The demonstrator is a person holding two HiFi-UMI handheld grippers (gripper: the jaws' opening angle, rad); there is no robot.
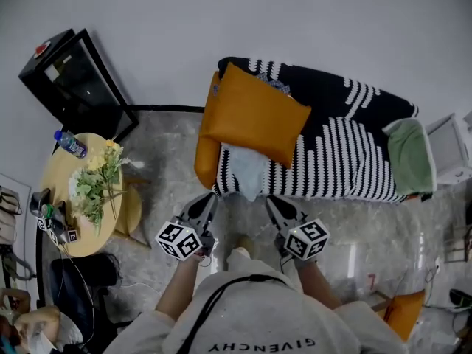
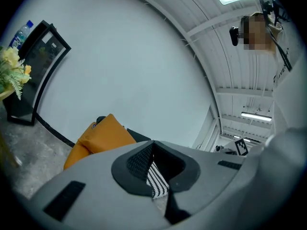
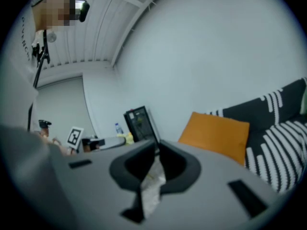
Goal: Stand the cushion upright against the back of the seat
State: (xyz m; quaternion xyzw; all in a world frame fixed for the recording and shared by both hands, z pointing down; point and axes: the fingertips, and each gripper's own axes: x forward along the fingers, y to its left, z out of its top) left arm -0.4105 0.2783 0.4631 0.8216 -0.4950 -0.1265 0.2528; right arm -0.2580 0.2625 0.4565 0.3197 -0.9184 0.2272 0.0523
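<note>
An orange cushion leans against the back of the sofa at its left end, above a pale blue cloth. A black-and-white striped blanket covers the sofa. My left gripper and right gripper hover side by side in front of the seat's front edge, clear of the cushion. Both are shut, with nothing between the jaws. The cushion sits ahead and to the left of the left gripper in the left gripper view. In the right gripper view the cushion stands to the right of the right gripper.
An orange bolster forms the sofa's left end and a green cushion lies at its right end. A round wooden table with flowers and a bottle stands at the left, by a black cabinet. A white box is at the right.
</note>
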